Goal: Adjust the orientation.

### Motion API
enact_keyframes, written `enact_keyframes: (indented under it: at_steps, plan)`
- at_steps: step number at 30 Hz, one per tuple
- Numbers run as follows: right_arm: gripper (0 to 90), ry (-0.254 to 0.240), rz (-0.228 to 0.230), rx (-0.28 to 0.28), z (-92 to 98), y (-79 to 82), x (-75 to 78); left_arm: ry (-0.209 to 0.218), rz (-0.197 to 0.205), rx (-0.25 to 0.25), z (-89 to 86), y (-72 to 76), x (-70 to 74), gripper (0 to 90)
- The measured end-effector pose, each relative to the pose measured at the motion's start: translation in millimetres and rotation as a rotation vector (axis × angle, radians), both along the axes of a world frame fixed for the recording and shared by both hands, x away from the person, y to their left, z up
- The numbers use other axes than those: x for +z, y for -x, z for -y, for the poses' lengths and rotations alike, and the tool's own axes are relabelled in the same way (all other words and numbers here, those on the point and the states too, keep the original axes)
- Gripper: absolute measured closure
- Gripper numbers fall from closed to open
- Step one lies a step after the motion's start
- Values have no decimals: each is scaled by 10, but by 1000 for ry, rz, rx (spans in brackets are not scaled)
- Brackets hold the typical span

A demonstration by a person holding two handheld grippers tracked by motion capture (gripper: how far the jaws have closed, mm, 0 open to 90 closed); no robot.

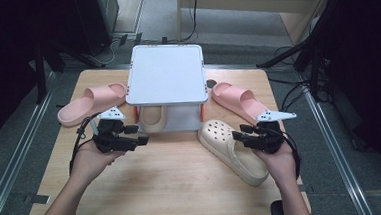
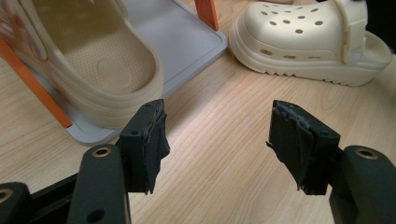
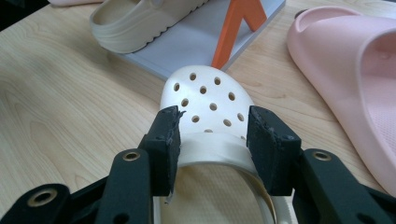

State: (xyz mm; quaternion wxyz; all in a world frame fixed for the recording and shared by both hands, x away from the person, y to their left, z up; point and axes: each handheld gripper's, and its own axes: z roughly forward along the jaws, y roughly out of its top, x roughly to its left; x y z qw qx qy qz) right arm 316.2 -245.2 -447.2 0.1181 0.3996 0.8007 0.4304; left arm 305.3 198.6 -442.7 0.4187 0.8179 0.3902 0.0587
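place: lab or studio | signs: tripod legs (image 1: pixel 295 56), floor cables (image 1: pixel 193 17), rail-framed wooden table (image 1: pixel 173 178)

Two black handheld grippers, left gripper (image 1: pixel 139 140) and right gripper (image 1: pixel 241 133), each with brass-ringed screw holes, tape-wrapped jaws, a grey three-cornered top plate, a trailing black cable; bare forearms.
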Motion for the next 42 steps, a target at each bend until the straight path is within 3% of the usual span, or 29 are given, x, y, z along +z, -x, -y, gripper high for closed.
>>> enact_keyframes:
  at_steps: [6, 9, 12, 17, 24, 32, 35, 38, 42]
  plan:
    - [544, -32, 11, -28, 106, 60, 33, 0, 2, -7, 19, -55, -20, 369]
    - [549, -50, 46, -62, 215, 121, 84, -3, 5, -17, 61, -83, -23, 372]
    - [553, -49, 38, -65, 264, 135, 77, -3, 2, -23, 84, -92, -29, 374]
    - [539, -12, -32, -62, 275, 95, -70, -3, -3, -31, 137, -113, -46, 380]
    - [506, 50, -54, -44, 199, 24, -211, -9, -10, -37, 174, -125, -55, 380]
    - [525, 122, -109, -23, 85, -167, -394, -4, -22, -31, 151, -136, -71, 395]
    - [623, 151, -114, -34, 39, -211, -444, -9, -27, -26, 147, -141, -81, 396]
    - [645, 123, -132, -53, 77, -234, -439, -11, -23, -26, 149, -138, -81, 399]
    - [695, 153, -121, -50, 55, -226, -414, -21, -21, -26, 149, -131, -80, 407]
